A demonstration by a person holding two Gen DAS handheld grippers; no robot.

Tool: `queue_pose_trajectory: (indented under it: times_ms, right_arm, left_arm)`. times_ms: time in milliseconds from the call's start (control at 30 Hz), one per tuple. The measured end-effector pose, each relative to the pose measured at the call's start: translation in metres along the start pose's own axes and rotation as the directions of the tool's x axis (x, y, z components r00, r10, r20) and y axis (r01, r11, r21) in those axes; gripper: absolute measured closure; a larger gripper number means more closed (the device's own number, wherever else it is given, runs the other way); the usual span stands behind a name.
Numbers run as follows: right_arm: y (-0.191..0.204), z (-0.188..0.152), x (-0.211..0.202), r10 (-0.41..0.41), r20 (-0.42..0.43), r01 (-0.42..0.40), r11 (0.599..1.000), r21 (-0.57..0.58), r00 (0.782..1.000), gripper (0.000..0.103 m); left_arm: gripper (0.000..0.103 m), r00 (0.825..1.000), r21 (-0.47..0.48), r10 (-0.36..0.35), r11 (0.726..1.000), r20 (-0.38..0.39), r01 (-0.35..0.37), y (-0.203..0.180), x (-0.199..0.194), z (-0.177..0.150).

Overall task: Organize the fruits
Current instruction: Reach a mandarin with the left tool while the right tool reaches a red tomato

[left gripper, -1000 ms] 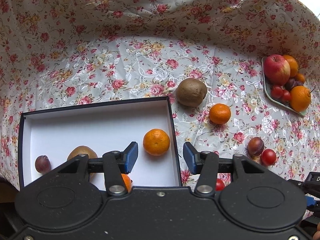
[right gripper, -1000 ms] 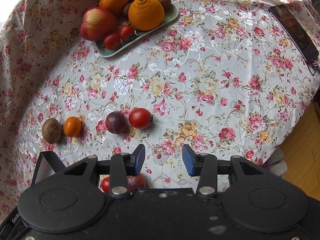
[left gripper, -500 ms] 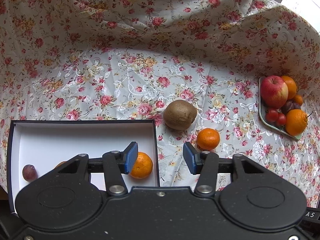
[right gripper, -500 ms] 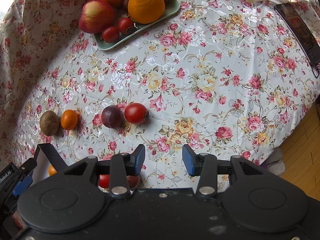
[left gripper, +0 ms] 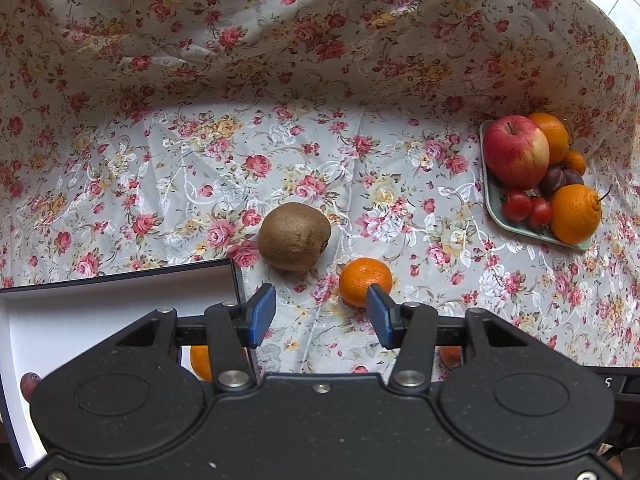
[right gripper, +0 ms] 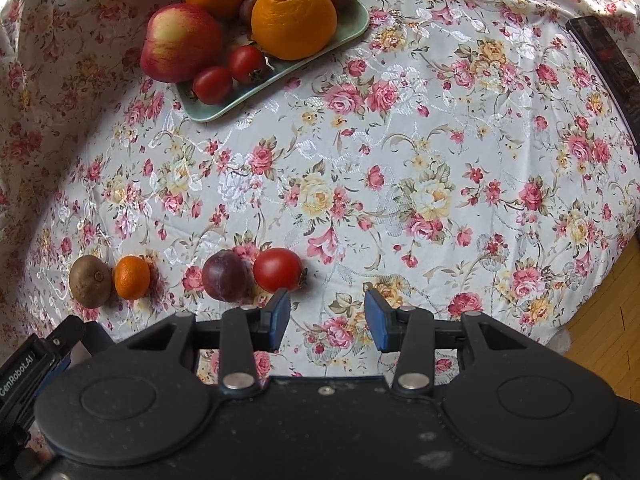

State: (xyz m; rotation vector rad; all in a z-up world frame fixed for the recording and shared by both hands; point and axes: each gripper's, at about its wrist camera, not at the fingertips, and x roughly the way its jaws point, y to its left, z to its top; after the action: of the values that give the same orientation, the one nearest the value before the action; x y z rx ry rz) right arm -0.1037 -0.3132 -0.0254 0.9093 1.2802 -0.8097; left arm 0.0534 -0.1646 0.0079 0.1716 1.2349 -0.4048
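Fruit loose on floral cloth: brown fuzzy kiwi [left gripper: 294,236] ahead of left gripper [left gripper: 321,316], glossy tomato [right gripper: 278,269] beside dark plum [right gripper: 226,275] ahead-left of right gripper [right gripper: 327,320]. Both jaws parted, empty.

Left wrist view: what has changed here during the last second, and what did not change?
The left claw moved away from the white box, which slid to the lower left edge, toward the kiwi and the mandarin, now just ahead of its fingertips. Nothing was taken or released; both claws are open and empty. The fruits and the plate stayed in place.
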Motion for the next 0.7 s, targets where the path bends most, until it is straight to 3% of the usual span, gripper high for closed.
queue_pose_trajectory:
  times_ms: [267,500,700]
  right_arm:
    - [0.020,0.006,0.011,-0.011,-0.014,0.010,0.999,-0.042,1.000,0.058]
    - [0.026,0.013,0.020,-0.019,-0.019,0.018,0.998,-0.053,1.000,0.058]
    - [0.025,0.020,0.028,-0.023,-0.039,0.021,0.998,-0.061,0.999,0.058]
  left_arm:
    - [0.046,1.000,0.061,-0.020,0.998,-0.013,0.021,-0.020,0.017,0.005]
    - [0.046,0.997,0.037,-0.045,0.998,-0.055,0.047,-0.026,0.036,0.012]
    - [0.046,0.998,0.031,-0.019,0.999,-0.057,0.020,-0.029,0.050,0.019]
